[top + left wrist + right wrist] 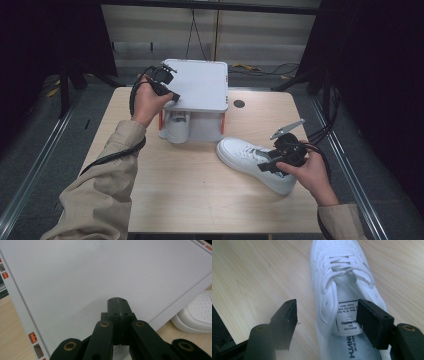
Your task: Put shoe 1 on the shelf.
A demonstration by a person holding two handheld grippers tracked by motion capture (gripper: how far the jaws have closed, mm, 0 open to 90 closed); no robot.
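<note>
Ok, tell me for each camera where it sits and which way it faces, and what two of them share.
High view: above the person's side, looking forward and down on the table; both forearms, left gripper, right gripper.
Left gripper view: on the left gripper, jaws shut, over the white rack top.
Right gripper view: on the right gripper, jaws open about the white sneaker.
Shared: the high view and the right gripper view both show that sneaker.
</note>
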